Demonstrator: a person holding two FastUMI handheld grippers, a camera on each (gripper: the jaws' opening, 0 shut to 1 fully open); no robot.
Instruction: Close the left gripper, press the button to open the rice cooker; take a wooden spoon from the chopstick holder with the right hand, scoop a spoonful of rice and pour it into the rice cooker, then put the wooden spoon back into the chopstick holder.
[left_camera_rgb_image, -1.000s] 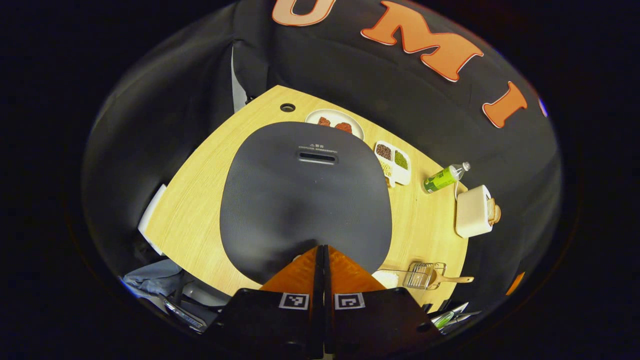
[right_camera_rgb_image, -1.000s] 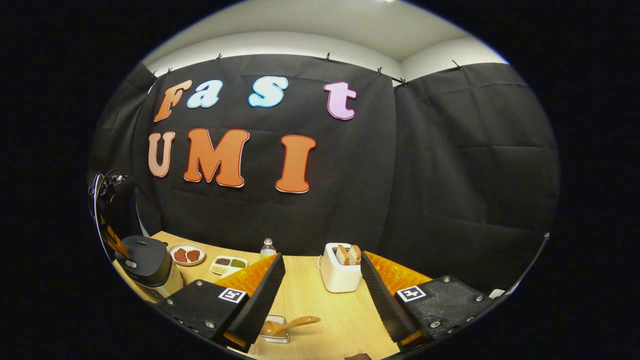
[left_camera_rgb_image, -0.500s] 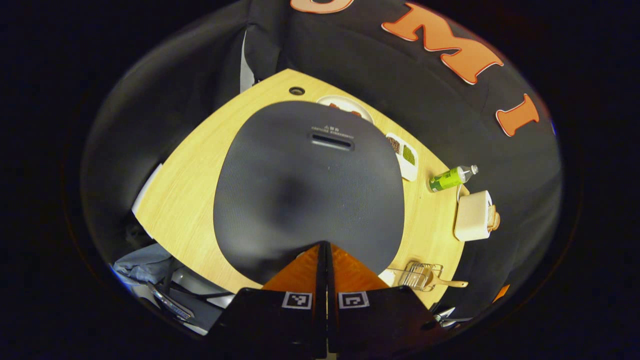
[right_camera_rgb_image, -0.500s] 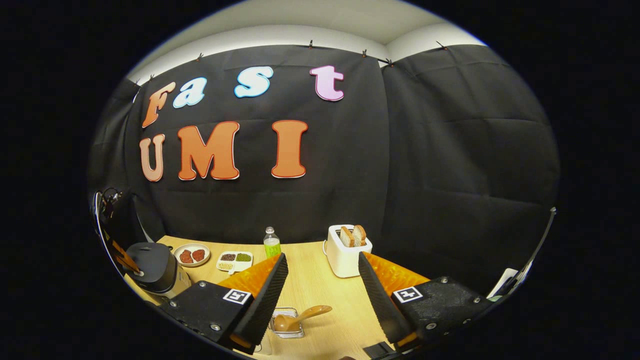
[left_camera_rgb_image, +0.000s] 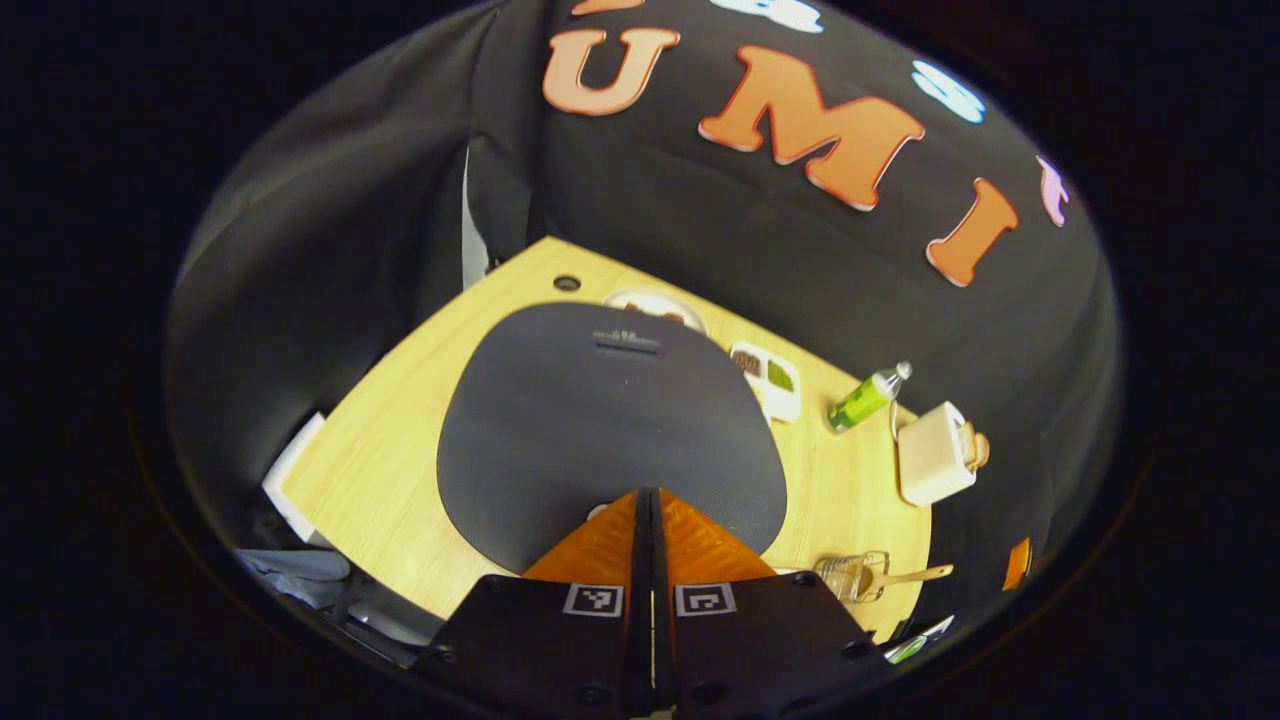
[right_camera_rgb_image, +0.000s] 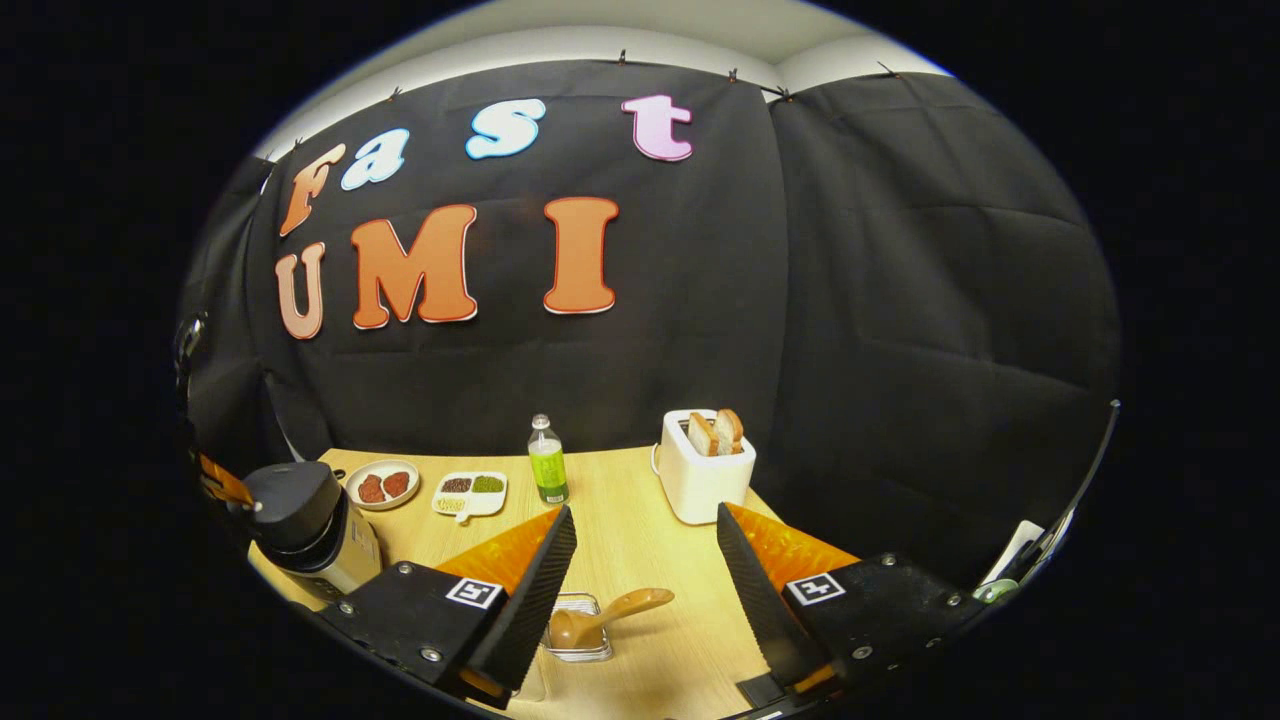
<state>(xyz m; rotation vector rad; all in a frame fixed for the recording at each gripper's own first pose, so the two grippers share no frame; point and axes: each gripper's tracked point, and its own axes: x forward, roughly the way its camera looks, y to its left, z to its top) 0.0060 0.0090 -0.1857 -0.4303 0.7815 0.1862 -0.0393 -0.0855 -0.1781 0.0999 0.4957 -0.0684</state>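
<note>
In the left gripper view we look down on the dark lid of the rice cooker. A line of small print sits by the slot at the lid's far edge, too small for us to read. Our left gripper has its fingers pressed together with nothing between them, tips at the lid's near edge, where a small pale button just shows beside them; we cannot tell whether they touch it. To the right, on the wooden table, stand a compartment tray of grains, a green-labelled bottle whose label we cannot read, and a white toaster. Nearer, the wire chopstick holder carries the wooden spoon.

In the right gripper view our right gripper holds its fingers wide apart, grasping nothing, above the table. Between them, lower down, the wooden spoon lies in the chopstick holder, handle pointing right. The rice cooker stands at the far left, lid down, with the left gripper's tip at its lid. Behind are a plate of red food, the tray, the bottle and the toaster with bread slices.
</note>
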